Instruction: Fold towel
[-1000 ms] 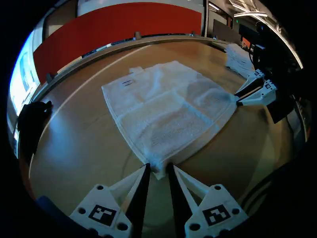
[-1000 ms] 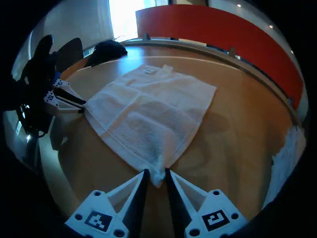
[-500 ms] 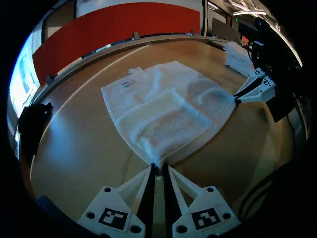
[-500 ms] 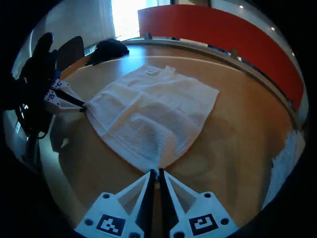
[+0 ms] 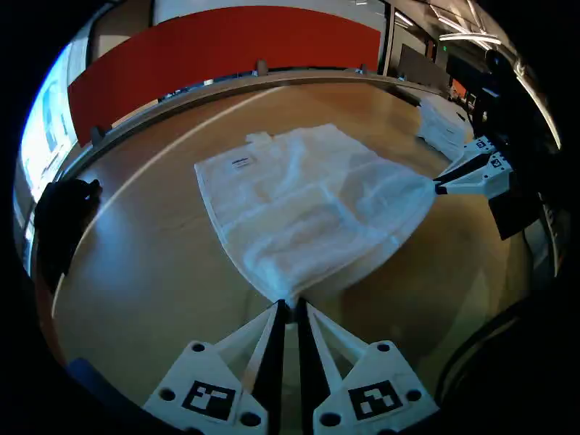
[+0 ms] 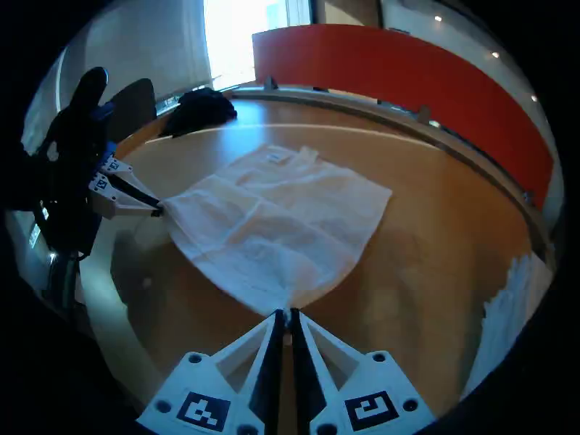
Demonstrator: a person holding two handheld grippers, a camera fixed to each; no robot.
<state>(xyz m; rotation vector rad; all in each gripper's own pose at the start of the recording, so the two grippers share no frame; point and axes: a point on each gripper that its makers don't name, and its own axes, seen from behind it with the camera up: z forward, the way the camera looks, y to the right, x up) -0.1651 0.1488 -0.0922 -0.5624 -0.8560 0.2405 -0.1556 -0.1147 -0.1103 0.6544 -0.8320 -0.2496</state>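
- Towel (image 5: 312, 203): I have its two near corners pinched, one in the left gripper (image 5: 290, 308) and one in the right gripper (image 6: 285, 319), each pair of jaws pressed together on cloth.
- Its near half hangs lifted off the table (image 5: 145, 275); the far edge lies flat.
- I judge no fold is laid yet; carrying the corners over remains.
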